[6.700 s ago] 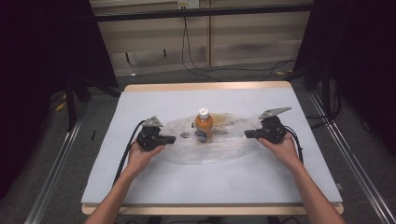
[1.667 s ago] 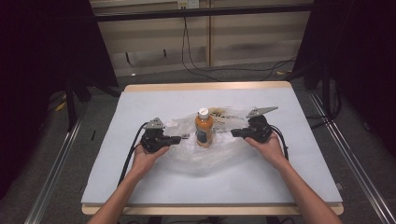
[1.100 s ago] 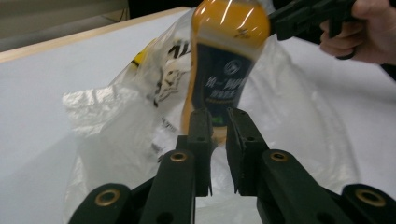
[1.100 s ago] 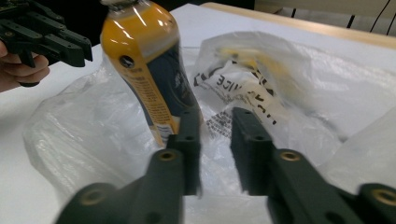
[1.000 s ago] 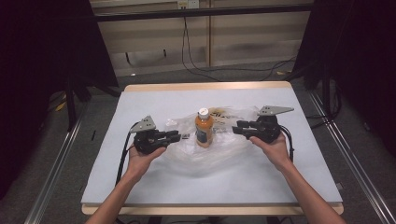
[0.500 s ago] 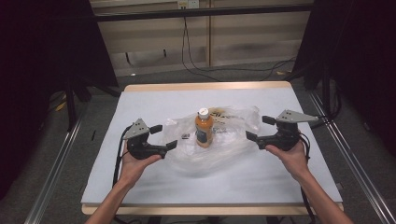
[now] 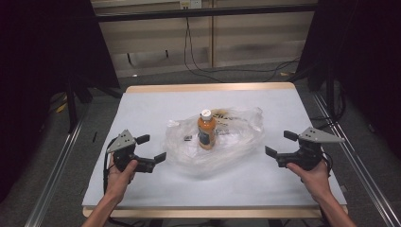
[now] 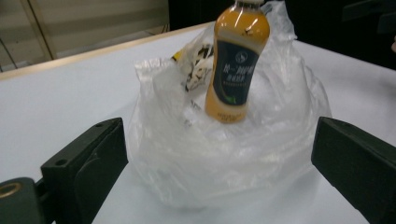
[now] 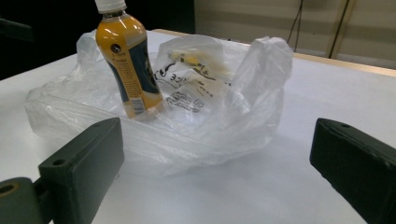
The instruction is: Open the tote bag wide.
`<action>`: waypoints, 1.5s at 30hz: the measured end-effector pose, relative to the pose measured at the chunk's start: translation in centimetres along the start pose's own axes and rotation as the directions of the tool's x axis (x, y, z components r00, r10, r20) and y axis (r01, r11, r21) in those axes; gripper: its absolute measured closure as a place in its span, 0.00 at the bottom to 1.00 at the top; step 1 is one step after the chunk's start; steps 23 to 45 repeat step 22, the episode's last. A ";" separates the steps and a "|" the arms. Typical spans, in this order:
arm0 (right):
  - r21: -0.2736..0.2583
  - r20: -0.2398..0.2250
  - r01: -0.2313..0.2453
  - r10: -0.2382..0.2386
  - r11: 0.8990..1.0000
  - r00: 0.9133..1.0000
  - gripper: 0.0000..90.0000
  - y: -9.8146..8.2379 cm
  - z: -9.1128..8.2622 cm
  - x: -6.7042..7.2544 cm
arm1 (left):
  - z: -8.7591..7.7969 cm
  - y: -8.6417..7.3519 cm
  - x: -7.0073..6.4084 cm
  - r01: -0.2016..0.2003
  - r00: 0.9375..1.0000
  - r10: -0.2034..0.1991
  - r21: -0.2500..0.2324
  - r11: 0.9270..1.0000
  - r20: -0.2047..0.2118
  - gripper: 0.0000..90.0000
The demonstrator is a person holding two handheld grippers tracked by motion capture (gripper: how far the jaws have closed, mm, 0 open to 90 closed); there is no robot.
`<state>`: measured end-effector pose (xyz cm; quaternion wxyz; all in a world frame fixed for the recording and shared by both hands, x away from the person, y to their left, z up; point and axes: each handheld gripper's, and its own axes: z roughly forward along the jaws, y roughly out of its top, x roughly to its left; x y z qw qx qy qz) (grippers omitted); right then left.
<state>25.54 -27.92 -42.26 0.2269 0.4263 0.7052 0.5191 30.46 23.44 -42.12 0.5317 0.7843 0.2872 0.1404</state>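
Note:
An orange juice bottle [image 7: 206, 130] with a white cap and dark label stands upright inside a crumpled clear plastic bag [image 7: 239, 137] at the middle of the white table [image 7: 156, 106]. My left gripper [image 7: 152, 148] sits just off the bag's left edge. Its jaws have just been opening, stand wide, and hold nothing. My right gripper [image 7: 280, 143] is a little off the bag's right side. It too has just opened and is empty. The left gripper view shows the bottle [image 8: 237, 60] and bag [image 8: 280, 116] ahead of the jaws. So does the right gripper view, with bottle [image 9: 128, 65] and bag [image 9: 224, 116].
The bag carries yellow and black print [image 7: 226, 118], and a small dark item [image 7: 187, 138] lies in it left of the bottle. The table has a wooden rim [image 7: 208, 87]. Metal rails [image 7: 56, 175] run along both sides. Cables [image 7: 203, 66] lie on the floor behind.
Both grippers held the bag's edges beside the bottle, then opened and drew outward, left to the left and right to the right. The bag has settled around the bottle.

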 end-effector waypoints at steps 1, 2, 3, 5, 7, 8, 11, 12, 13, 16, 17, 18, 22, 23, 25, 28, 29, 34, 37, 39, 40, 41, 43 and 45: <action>0.000 0.011 0.006 -0.006 1.000 1.000 0.03 -0.2 -0.3 0.0 | -0.2 -0.3 -0.2 -0.015 1.000 0.015 0.007 1.000 0.007 0.04; 0.000 0.018 0.002 -0.002 1.000 1.000 0.03 -0.4 -0.5 -0.1 | -0.4 -0.6 -0.4 -0.017 1.000 0.017 0.014 1.000 0.010 0.04; -0.002 0.027 -0.004 0.004 1.000 1.000 0.03 -0.6 -0.8 -0.1 | -0.8 -0.8 -0.6 -0.023 1.000 0.023 0.011 1.000 0.010 0.04; 0.006 0.067 -0.010 0.010 1.000 0.998 0.04 -1.0 -1.2 -0.2 | -1.3 -1.3 -1.0 -0.019 1.000 0.019 -0.002 1.000 0.002 0.03; 0.010 0.076 -0.006 0.005 1.000 0.997 0.04 -1.3 -1.8 -0.3 | -1.9 -1.5 -1.2 -0.005 1.000 0.004 -0.015 1.000 -0.020 0.03; 0.006 0.080 -0.022 0.021 1.000 0.997 0.04 -1.5 -2.0 -0.2 | -2.2 -1.7 -1.3 -0.013 0.999 0.012 -0.011 1.000 -0.033 0.03; -0.007 0.097 -0.028 0.029 1.000 0.995 0.04 -2.3 -3.1 -0.1 | -2.8 -2.5 -1.5 0.001 0.999 0.000 0.014 1.000 -0.049 0.03; -0.010 0.098 -0.037 0.038 0.999 0.994 0.05 -2.5 -3.3 -0.1 | -3.0 -2.8 -1.5 0.025 0.998 -0.024 0.021 0.999 -0.055 0.03; -0.005 0.103 -0.026 0.026 1.000 0.994 0.05 -2.8 -3.6 -0.1 | -3.2 -3.1 -1.5 0.027 0.997 -0.026 0.013 1.000 -0.074 0.03; -0.002 0.102 -0.066 0.066 0.998 0.993 0.05 -3.8 -4.1 0.1 | -3.8 -4.0 -1.3 0.037 0.996 -0.038 -0.013 0.999 -0.084 0.03; -0.005 0.105 -0.055 0.056 0.998 0.993 0.06 -3.9 -4.4 0.2 | -4.0 -4.2 -1.2 0.039 0.996 -0.040 -0.014 0.999 -0.078 0.03; -0.019 0.111 -0.049 0.051 0.999 0.993 0.06 -3.8 -4.7 0.2 | -4.4 -4.4 -1.3 0.032 0.994 -0.033 -0.018 0.999 -0.100 0.03; -0.055 0.129 -0.063 0.070 0.996 0.989 0.06 -3.9 -5.6 0.1 | -5.3 -5.4 -1.0 0.028 0.992 -0.032 -0.036 0.999 -0.122 0.02; -0.055 0.129 -0.063 0.070 0.996 0.989 0.06 -3.9 -5.6 0.1 | -5.3 -5.4 -1.0 0.028 0.992 -0.032 -0.036 0.999 -0.122 0.02; -0.055 0.129 -0.063 0.070 0.996 0.989 0.06 -3.9 -5.6 0.1 | -5.3 -5.4 -1.0 0.028 0.992 -0.032 -0.036 0.999 -0.122 0.02; -0.055 0.129 -0.063 0.070 0.996 0.989 0.06 -3.9 -5.6 0.1 | -5.3 -5.4 -1.0 0.028 0.992 -0.032 -0.036 0.999 -0.122 0.02; -0.055 0.129 -0.063 0.070 0.996 0.989 0.06 -3.9 -5.6 0.1 | -5.3 -5.4 -1.0 0.028 0.992 -0.032 -0.036 0.999 -0.122 0.02; -0.055 0.129 -0.063 0.070 0.996 0.989 0.06 -3.9 -5.6 0.1 | -5.3 -5.4 -1.0 0.028 0.992 -0.032 -0.036 0.999 -0.122 0.02; -0.055 0.129 -0.063 0.070 0.996 0.989 0.06 -3.9 -5.6 0.1 | -5.3 -5.4 -1.0 0.028 0.992 -0.032 -0.036 0.999 -0.122 0.02; -0.055 0.129 -0.063 0.070 0.996 0.989 0.06 -3.9 -5.6 0.1 | -5.3 -5.4 -1.0 0.028 0.992 -0.032 -0.036 0.999 -0.122 0.02; -0.055 0.129 -0.063 0.070 0.996 0.989 0.06 -3.9 -5.6 0.1 | -5.3 -5.4 -1.0 0.028 0.992 -0.032 -0.036 0.999 -0.122 0.02; -0.055 0.129 -0.063 0.070 0.996 0.989 0.06 -3.9 -5.6 0.1 | -5.3 -5.4 -1.0 0.028 0.992 -0.032 -0.036 0.999 -0.122 0.02; -0.055 0.129 -0.063 0.070 0.996 0.989 0.06 -3.9 -5.6 0.1 | -5.3 -5.4 -1.0 0.028 0.992 -0.032 -0.036 0.999 -0.122 0.02; -0.055 0.129 -0.063 0.070 0.996 0.989 0.06 -3.9 -5.6 0.1 | -5.3 -5.4 -1.0 0.028 0.992 -0.032 -0.036 0.999 -0.122 0.02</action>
